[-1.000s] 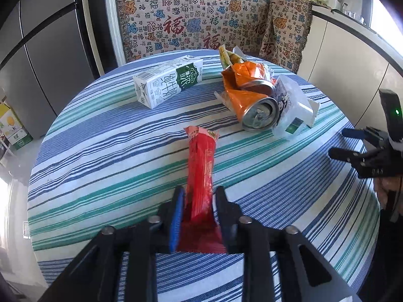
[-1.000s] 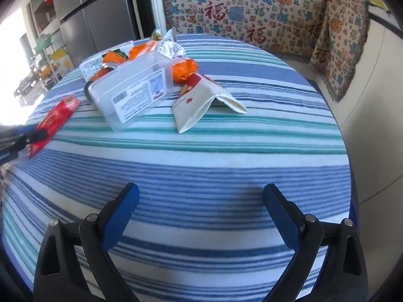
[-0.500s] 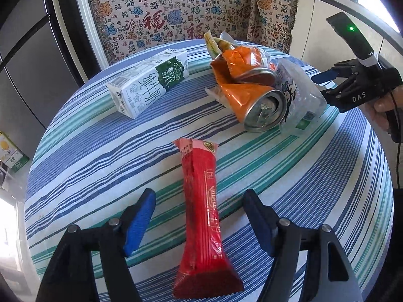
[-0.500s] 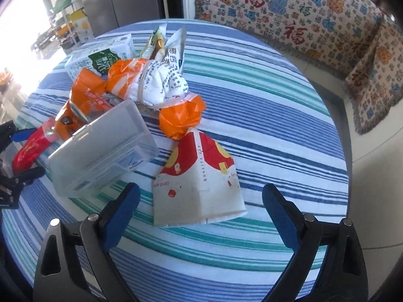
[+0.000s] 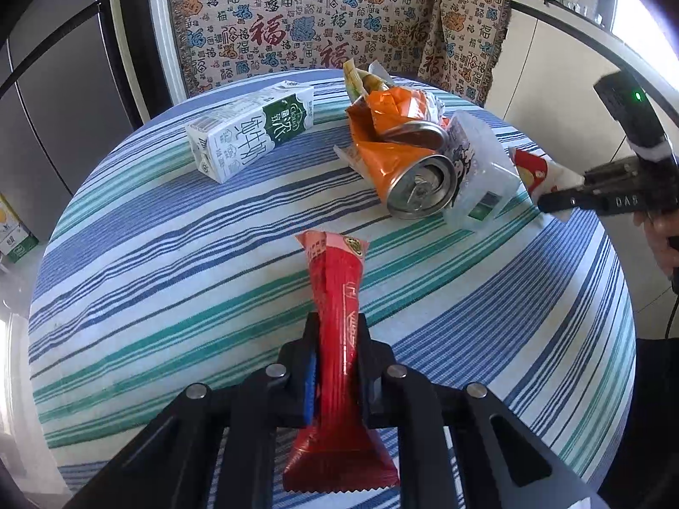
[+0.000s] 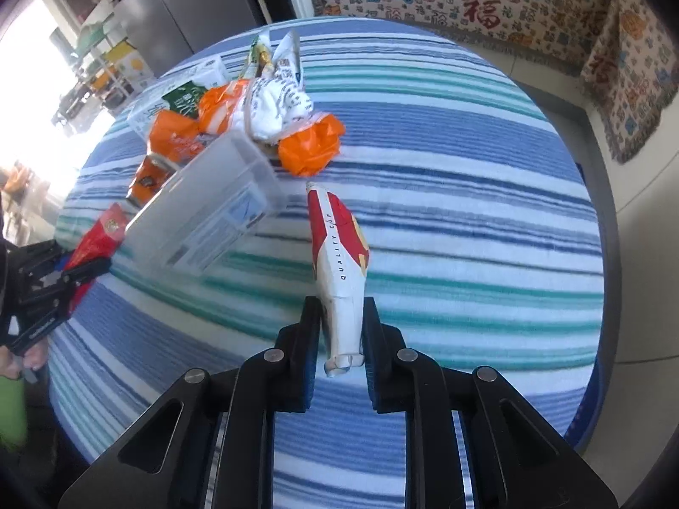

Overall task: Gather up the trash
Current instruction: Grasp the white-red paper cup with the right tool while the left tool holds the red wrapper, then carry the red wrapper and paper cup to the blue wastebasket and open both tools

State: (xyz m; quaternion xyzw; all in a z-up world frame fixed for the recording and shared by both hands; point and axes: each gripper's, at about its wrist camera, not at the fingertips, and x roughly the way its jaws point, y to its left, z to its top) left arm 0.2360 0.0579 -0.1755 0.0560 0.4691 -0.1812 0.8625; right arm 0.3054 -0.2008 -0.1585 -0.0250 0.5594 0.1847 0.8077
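Note:
My left gripper (image 5: 336,331) is shut on a long red snack wrapper (image 5: 339,297) over the near part of the striped round table (image 5: 169,254). My right gripper (image 6: 339,318) is shut on a flattened red and white paper cup (image 6: 339,246); that cup (image 5: 537,167) and gripper (image 5: 556,203) also show at the right of the left wrist view. A trash pile holds an orange crushed can (image 5: 418,182), a clear plastic box (image 6: 208,208), orange wrappers (image 6: 312,146) and a white and green milk carton (image 5: 250,129).
A patterned cloth covers the bench (image 5: 322,21) behind the table. A grey fridge (image 5: 46,85) stands at the left. White cabinets (image 5: 560,68) run along the right. My left gripper (image 6: 63,280) shows at the left edge of the right wrist view.
My left gripper, open half a second ago, has shut on the red wrapper again. My right gripper has moved in and shut on the paper cup, turning it on edge.

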